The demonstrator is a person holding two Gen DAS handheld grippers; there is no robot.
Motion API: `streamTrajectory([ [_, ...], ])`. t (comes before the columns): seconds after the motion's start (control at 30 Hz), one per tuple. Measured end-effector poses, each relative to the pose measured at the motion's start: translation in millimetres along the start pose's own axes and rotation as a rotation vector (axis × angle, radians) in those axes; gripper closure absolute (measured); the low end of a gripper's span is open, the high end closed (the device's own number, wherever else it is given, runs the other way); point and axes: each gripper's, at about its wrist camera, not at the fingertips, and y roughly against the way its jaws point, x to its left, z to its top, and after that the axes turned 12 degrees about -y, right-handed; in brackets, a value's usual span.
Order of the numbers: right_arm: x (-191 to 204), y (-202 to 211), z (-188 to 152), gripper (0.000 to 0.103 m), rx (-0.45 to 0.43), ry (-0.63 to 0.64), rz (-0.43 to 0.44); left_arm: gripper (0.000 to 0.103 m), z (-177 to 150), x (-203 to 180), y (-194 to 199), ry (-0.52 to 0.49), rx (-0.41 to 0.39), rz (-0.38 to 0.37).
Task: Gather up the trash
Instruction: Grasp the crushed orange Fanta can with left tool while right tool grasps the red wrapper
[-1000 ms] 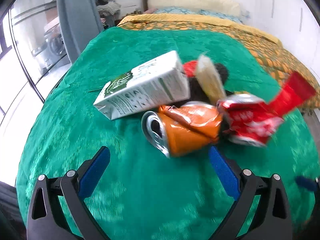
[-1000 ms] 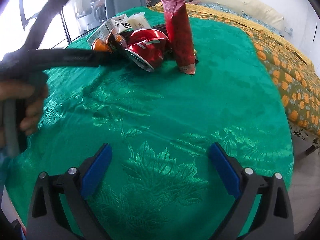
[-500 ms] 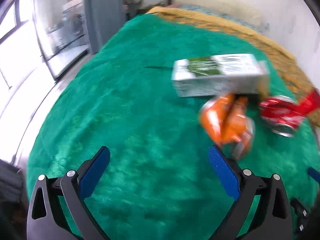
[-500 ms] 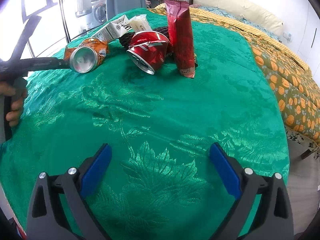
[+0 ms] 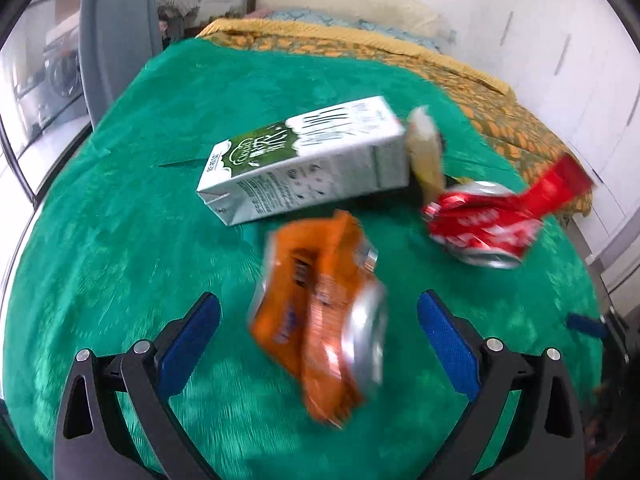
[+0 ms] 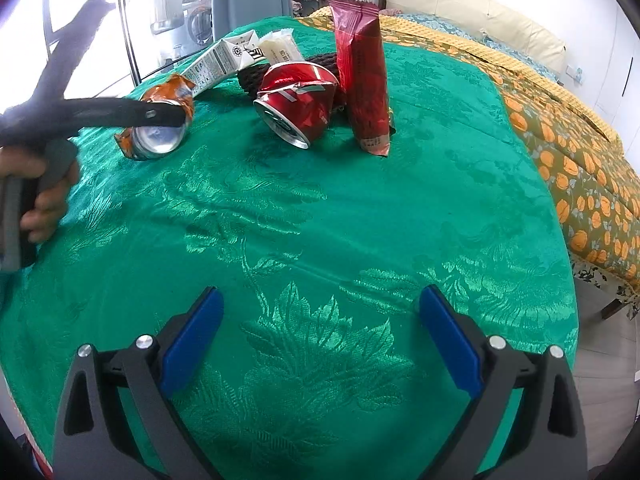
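A crushed orange can (image 5: 320, 324) lies on the green cloth between the spread fingers of my left gripper (image 5: 318, 336), which is open; it also shows in the right wrist view (image 6: 160, 128). Behind it lie a white and green carton (image 5: 304, 160), a crushed red can (image 5: 480, 228), a red wrapper (image 6: 362, 76) standing upright, and a pale packet (image 5: 426, 152). My right gripper (image 6: 320, 336) is open and empty over bare cloth, well short of the pile.
The green cloth (image 6: 360, 220) covers a round table. A bed with an orange patterned cover (image 6: 560, 120) stands to the right. A grey curtain (image 5: 116, 28) and glass doors are at the far left. A dark woven item (image 6: 280, 68) lies behind the red can.
The orange can has come away from the pile toward me and now lies between my left gripper's fingers. The left gripper swung left, then back. The right gripper has stayed still.
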Motion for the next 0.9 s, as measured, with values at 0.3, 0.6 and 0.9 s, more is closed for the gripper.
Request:
streamTrajectory([
  [0.3, -2.5, -2.4, 2.3, 0.008, 0.008, -0.012, 0.009, 0.042, 1.1, -12.6, -4.4, -0.067, 0.015, 0.019],
  [0.6, -6.1, -3.4, 3.0, 0.008, 0.014, -0.03, 0.017, 0.038, -49.5, -71.0, 35.6, -0.104, 0.036, 0.03],
  [0.9, -15.0, 14.9, 32.4, 0.008, -0.081, -0.058, 0.055, 0.023, -65.3, -84.3, 39.1, -0.122, 0.055, 0.066],
])
